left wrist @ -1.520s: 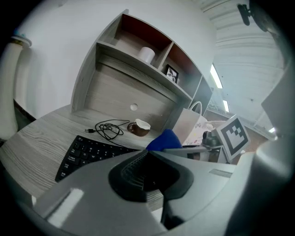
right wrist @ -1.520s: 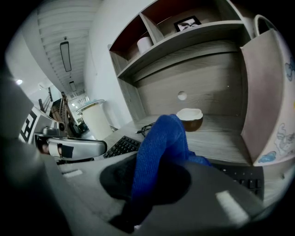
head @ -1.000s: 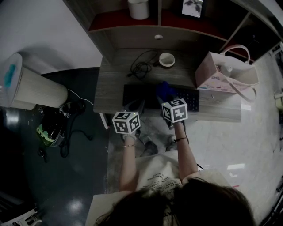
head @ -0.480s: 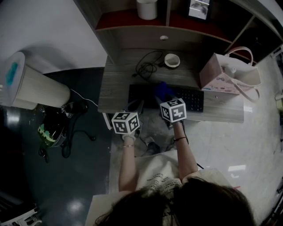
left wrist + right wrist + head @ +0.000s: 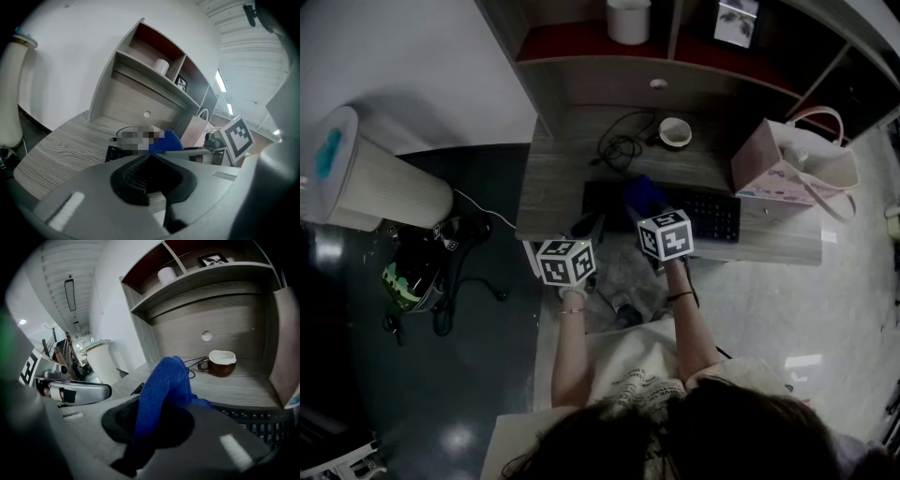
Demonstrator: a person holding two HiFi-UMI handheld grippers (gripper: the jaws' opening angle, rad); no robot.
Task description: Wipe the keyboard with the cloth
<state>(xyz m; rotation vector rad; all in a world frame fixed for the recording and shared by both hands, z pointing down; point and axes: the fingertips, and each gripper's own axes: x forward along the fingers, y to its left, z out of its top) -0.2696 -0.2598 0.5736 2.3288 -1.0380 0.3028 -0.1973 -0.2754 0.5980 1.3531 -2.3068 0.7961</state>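
A: Right gripper first. Fingers?
B: Its fingers are clamped on the blue cloth. One fold stands up out of the grip, and a little more spills down the far side.
A: Left gripper?
B: Fingers together, nothing between them.
A: Positions, from the head view?
B: The right gripper is over the left half of the black keyboard, with the cloth bunched ahead of it. I cannot tell whether the cloth touches the keys. The left gripper is at the front edge of the tabletop, just beside the keyboard's left end. The two marker cubes are side by side but apart.
A: Keyboard placement?
B: It lies flat along the front of the tabletop.
A: Farther out?
B: A brown mug with a pale inside stands behind the keyboard, near the back panel. A loose dark cable is coiled just left of it. A pink paper bag stands upright at the right end of the tabletop.
A: Above?
B: On the shelf there is a white container in the left bay and a picture frame in the right bay.
A: Off the tabletop?
B: A pale cylinder stands on the dark floor, well to the left.
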